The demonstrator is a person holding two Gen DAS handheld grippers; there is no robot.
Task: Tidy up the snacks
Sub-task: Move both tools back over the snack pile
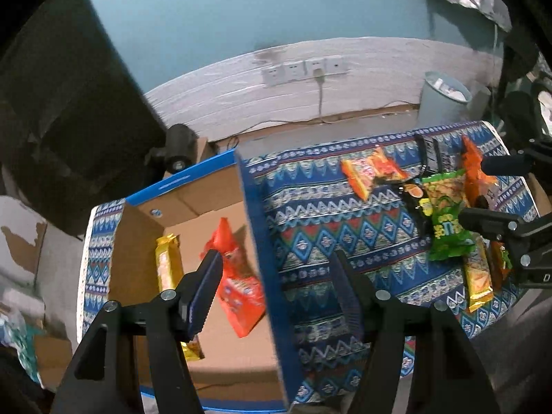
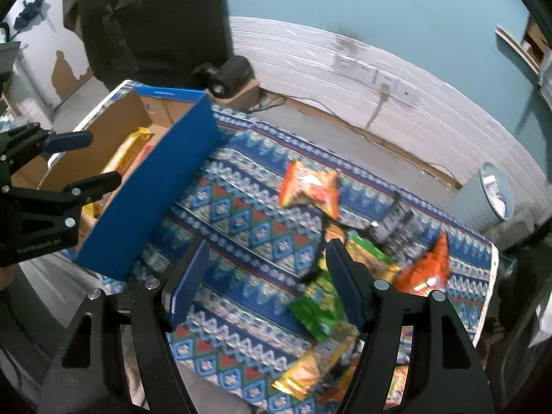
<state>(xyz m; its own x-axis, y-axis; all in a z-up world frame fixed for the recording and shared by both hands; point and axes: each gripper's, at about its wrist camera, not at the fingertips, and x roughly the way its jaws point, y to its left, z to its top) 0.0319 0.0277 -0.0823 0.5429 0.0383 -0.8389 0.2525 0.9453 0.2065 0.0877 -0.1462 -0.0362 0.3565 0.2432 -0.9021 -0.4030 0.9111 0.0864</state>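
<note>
The left gripper (image 1: pixel 276 276) hangs wide open and empty over the cardboard box (image 1: pixel 145 241), where a red snack pack (image 1: pixel 238 289) and a gold bar (image 1: pixel 167 269) lie. The right gripper (image 2: pixel 265 283) is wide open too, above the green snack bag (image 2: pixel 319 307) on the patterned cloth (image 2: pixel 241 214). I think it should go down slowly and pinch just that one bag.

Looks like a lived-in home room, not a lab: teal wall (image 1: pixel 207 17) over a white panelled strip with a row of sockets (image 1: pixel 303 69), one with a cable plugged in. Low table under a patterned blue cloth (image 1: pixel 310 214), waste bin (image 1: pixel 445 98) on the floor by the wall, peeling paint (image 2: pixel 65 65) on a side wall. Loose snack packets (image 1: pixel 445 214) and a cardboard box (image 1: pixel 214 214) on the cloth fit a domestic setting.
</note>
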